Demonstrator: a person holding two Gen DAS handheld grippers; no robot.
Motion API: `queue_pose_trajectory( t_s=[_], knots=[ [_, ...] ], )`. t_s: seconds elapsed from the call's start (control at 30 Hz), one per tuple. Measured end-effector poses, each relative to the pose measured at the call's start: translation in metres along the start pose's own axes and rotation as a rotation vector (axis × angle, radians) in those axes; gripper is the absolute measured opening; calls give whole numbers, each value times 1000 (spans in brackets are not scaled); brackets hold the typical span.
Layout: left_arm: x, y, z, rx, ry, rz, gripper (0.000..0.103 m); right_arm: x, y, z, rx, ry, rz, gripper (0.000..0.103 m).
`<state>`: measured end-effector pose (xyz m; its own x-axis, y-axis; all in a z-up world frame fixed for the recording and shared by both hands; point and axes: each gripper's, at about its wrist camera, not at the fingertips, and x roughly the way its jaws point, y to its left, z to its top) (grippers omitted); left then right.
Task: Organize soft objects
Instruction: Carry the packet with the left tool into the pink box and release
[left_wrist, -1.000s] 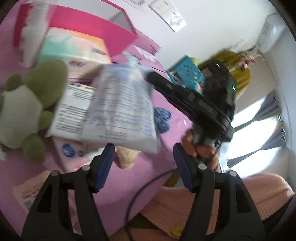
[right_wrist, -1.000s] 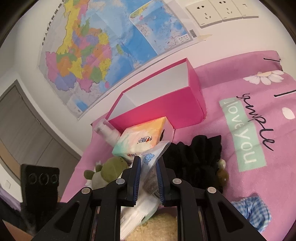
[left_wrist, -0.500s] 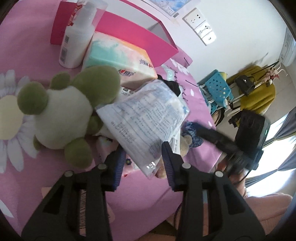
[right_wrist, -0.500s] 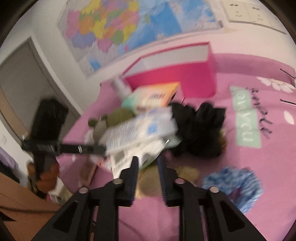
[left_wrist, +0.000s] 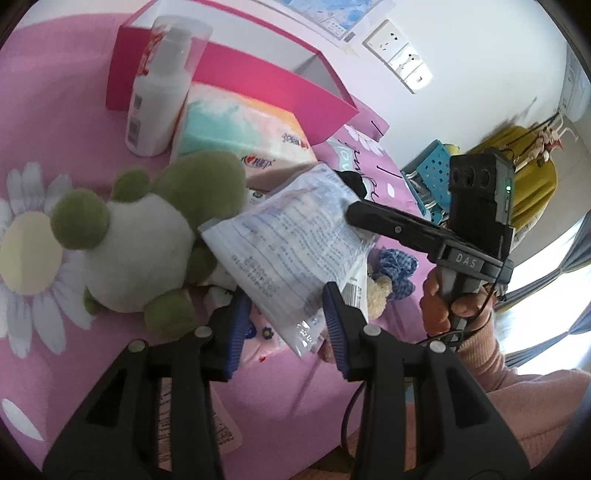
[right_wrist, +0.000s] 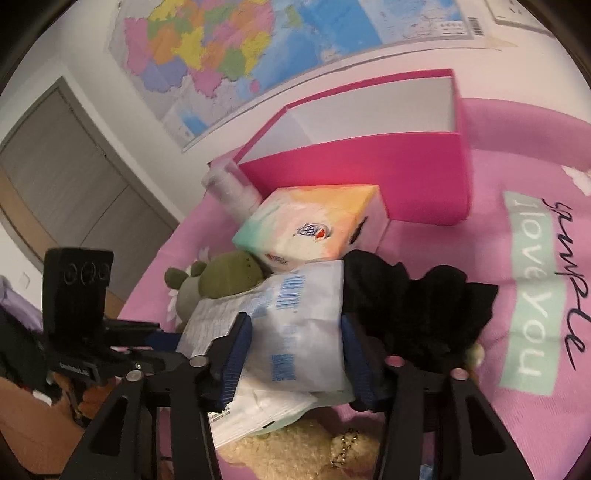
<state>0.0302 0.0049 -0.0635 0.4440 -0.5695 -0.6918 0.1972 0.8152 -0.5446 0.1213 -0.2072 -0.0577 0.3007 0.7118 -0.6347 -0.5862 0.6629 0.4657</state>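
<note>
A white plastic pack with blue print (left_wrist: 295, 254) (right_wrist: 299, 328) is held above the pile on the pink bedspread. My left gripper (left_wrist: 284, 325) has its jaws on either side of the pack's near end, closed on it. My right gripper (right_wrist: 295, 354) is open around the pack's other end, its fingers (left_wrist: 391, 225) at the pack's edge. Below lie a green and white plush frog (left_wrist: 144, 236) (right_wrist: 221, 277), a tissue pack (left_wrist: 240, 136) (right_wrist: 314, 225), a black fabric piece (right_wrist: 417, 306), a tan plush (right_wrist: 295, 454) and a blue checked scrunchie (left_wrist: 395, 269).
An open pink box (left_wrist: 258, 77) (right_wrist: 369, 162) stands behind the pile near the wall. A white pump bottle (left_wrist: 159, 96) stands beside it. More flat packs (right_wrist: 258, 413) lie under the held pack. A blue basket (left_wrist: 428, 173) stands beyond the bed.
The pack passed from my right gripper toward my left. My left gripper closed on its near end. My right gripper opened wide and now sits around the pack.
</note>
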Motion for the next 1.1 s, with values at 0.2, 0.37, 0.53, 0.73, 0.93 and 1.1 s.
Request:
queue_pose_trajectory(
  t_s=[0.2, 0.37, 0.53, 0.73, 0.93, 1.1],
  knots=[
    [-18, -12, 7, 68, -53, -22, 40, -28, 16, -3, -44, -79, -20, 38],
    [-39, -31, 32, 169, -111, 11, 40, -49, 30, 12, -59, -149, -38, 38],
    [-61, -41, 70, 245, -177, 58, 40, -56, 37, 44, -65, -212, -34, 38],
    [-68, -42, 125, 298, -205, 162, 40, -47, 35, 94, -57, -279, -31, 38],
    [-58, -20, 175, 273, -178, 213, 40, -15, 24, 137, -16, -280, -34, 39],
    [-42, 10, 203, 210, -138, 238, 40, 17, 15, 158, 6, -249, -46, 39]
  ],
)
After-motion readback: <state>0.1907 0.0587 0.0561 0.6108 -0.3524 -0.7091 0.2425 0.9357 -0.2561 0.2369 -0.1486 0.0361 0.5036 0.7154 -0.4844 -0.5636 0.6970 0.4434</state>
